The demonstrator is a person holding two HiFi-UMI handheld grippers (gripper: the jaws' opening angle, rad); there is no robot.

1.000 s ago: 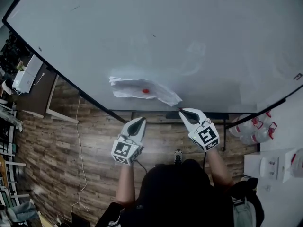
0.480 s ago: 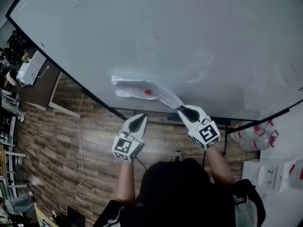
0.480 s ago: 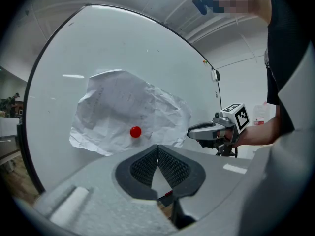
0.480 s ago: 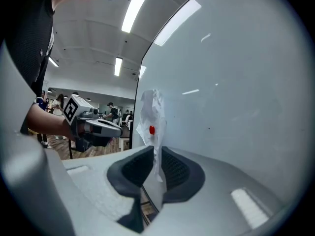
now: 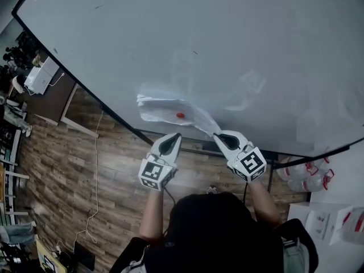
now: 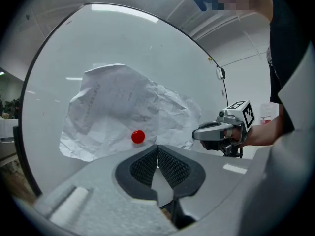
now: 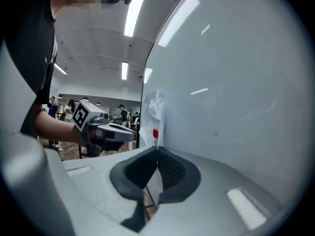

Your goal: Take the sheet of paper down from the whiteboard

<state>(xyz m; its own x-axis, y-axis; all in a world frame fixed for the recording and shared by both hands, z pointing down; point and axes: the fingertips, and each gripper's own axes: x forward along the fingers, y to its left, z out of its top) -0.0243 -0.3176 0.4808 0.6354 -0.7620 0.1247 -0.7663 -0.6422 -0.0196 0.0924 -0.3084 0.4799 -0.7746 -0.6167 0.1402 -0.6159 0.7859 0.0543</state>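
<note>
A large glossy white whiteboard [image 5: 227,38] with a thin dark frame fills most of the head view. Below it is a brown wood-plank floor [image 5: 68,175].

Low on the board hangs 1 heavily crumpled white sheet of paper [image 5: 165,108], faintly printed and creased all over. Its long axis runs sideways along the board's lower edge. Its lower right corner is drawn out into a narrow point toward the person's right.

The 2 grey plastic claws have dark ribbed pads and marker cubes, and both are held up near the sheet's lower edge. The right claw [image 5: 219,136] is closed on that drawn-out corner, and the paper's edge [image 7: 150,117] meets its pads [image 7: 157,151]. The left claw [image 5: 172,138] sits just below the sheet. Its pads [image 6: 157,149] are pressed together with nothing between them.

1 small round red magnet [image 5: 180,115] pins the sheet near its lower middle.
</note>
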